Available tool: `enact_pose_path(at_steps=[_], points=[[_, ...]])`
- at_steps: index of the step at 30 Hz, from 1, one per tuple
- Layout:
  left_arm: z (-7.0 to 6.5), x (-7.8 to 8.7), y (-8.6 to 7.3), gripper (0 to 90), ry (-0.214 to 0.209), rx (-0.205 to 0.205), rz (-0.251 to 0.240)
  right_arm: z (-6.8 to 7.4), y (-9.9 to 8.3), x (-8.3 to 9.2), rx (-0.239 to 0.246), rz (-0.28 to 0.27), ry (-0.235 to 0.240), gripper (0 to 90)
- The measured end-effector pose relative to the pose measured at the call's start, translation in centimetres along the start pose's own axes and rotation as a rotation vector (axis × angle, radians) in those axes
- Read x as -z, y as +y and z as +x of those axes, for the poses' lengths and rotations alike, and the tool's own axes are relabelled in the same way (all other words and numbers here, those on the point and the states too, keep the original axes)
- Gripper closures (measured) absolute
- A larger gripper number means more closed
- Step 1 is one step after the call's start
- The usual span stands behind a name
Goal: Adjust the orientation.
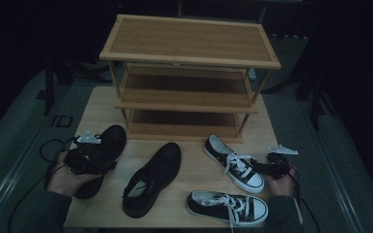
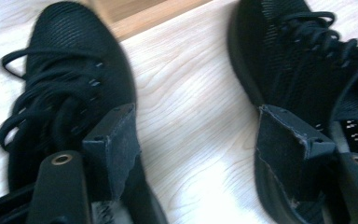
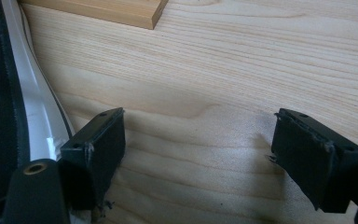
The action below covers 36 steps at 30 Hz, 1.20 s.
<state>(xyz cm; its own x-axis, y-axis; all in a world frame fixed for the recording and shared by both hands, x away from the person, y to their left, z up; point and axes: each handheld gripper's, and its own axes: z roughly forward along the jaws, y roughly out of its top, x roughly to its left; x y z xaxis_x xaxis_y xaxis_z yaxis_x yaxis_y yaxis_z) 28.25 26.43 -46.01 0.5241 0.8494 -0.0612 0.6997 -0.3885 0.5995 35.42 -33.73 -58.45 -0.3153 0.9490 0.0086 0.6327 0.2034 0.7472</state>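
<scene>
Black mesh fills the near left of the pale wooden table [image 1: 102, 104], where the left gripper [image 1: 88, 156] hovers with its jaws spread wide and empty over one black shoe [image 1: 108, 145] lying at about nine o'clock on the tabletop; its mate, a second black shoe [image 1: 153, 178], sits just beside it toward six o'clock. At three o'clock the right gripper [image 1: 267, 167] rests low with jaws wide apart, gripping nothing, next to a black-and-white sneaker [image 1: 233, 162], with another sneaker [image 1: 226, 206] at five o'clock and a three-tier wooden shoe rack [image 1: 189, 43] at twelve.
</scene>
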Motion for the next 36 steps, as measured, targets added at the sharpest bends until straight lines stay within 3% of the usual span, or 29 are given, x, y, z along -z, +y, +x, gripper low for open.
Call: enact_pose_path(at_steps=[7,17,25,34,36], points=[[0.6,-0.2,-0.7,42.9,0.104,0.025,0.029,0.0,0.0,0.0,0.0,0.0,0.0,17.1],[1.7,1.0,-0.8,44.1,0.192,0.061,-0.016,0.0,0.0,0.0,0.0,0.0,0.0,17.1],[2.2,-0.9,-1.2,47.2,0.192,0.066,0.058,0.0,0.0,0.0,0.0,0.0,0.0,17.1],[2.1,-2.1,-0.2,67.7,0.186,0.014,0.123,0.0,0.0,0.0,0.0,0.0,0.0,17.1],[2.1,-2.1,-0.1,80.4,0.17,0.001,0.116,0.0,0.0,0.0,0.0,0.0,0.0,17.1]])
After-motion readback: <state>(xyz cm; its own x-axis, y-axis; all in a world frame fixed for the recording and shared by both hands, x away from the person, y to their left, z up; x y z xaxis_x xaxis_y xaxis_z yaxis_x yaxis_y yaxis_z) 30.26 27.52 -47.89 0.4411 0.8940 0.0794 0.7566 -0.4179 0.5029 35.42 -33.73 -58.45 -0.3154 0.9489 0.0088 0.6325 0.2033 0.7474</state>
